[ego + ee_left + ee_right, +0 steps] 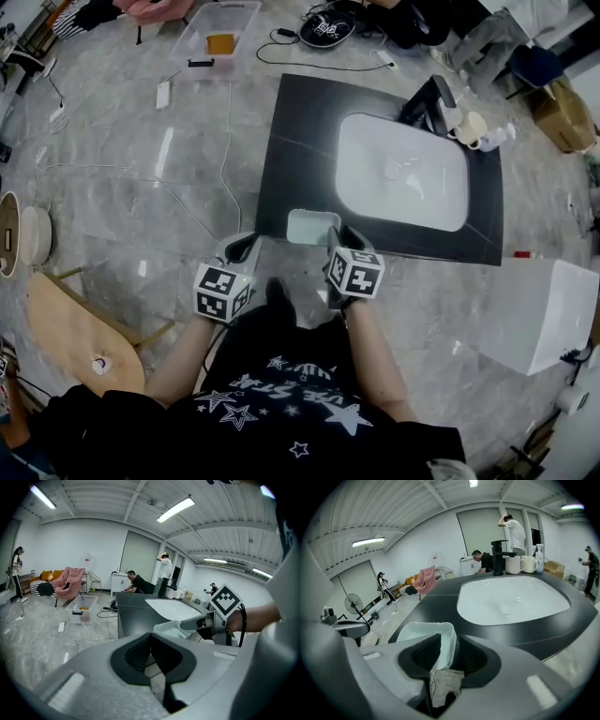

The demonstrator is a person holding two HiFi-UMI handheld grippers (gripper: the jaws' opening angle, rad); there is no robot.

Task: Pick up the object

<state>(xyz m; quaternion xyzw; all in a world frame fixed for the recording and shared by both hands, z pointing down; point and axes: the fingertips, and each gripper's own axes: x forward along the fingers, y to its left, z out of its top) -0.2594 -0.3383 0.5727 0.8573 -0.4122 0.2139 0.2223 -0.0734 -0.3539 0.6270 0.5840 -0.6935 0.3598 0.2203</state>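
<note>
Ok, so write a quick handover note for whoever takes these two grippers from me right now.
Left gripper: jaws together, empty, off to the side.
Right gripper: jaws closed on one side wall of the pale container.
Container: at the near edge of the black counter, in front of the white sink.
Done: grasp looks made.
Left: lift it; I cannot tell whether it is off the counter yet.

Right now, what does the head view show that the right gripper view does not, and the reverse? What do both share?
Only the head view: the clear bin, the white box and the person's star-printed shirt. Only the right gripper view: a standing fan, and the wall of the pale container between the jaws of the right tool. Both: that container, the white basin and the black counter.
</note>
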